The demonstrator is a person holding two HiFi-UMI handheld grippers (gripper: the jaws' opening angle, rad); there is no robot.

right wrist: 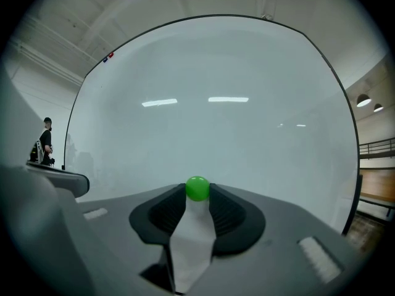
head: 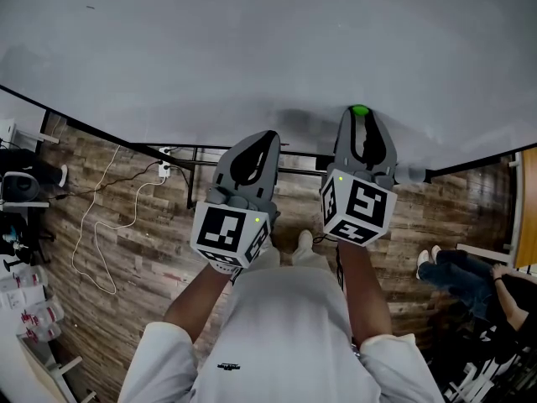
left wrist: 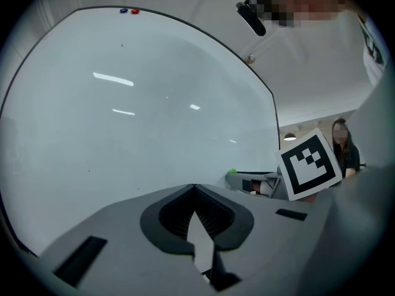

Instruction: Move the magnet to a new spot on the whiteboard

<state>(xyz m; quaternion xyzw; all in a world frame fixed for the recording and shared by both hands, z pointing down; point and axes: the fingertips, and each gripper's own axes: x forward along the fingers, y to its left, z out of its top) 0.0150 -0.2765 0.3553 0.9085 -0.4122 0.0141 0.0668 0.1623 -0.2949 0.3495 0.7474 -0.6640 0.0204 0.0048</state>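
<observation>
A small green round magnet (head: 359,111) sits on the whiteboard (head: 252,49) near its lower edge. My right gripper (head: 359,117) points level at the board, and its two fingertips close on either side of the green magnet (right wrist: 197,188), touching it. My left gripper (head: 268,136) is held level beside it to the left, just short of the board, with its jaw tips together and nothing between them. From the left gripper view the magnet (left wrist: 232,172) shows as a green dot at the tip of the right gripper (left wrist: 247,180).
A red magnet (left wrist: 135,10) and a blue magnet (left wrist: 124,10) sit at the board's top edge. Below the board are its black stand bars (head: 193,154), a white cable (head: 101,225) on the wooden floor, and a seated person (head: 470,275) at the right.
</observation>
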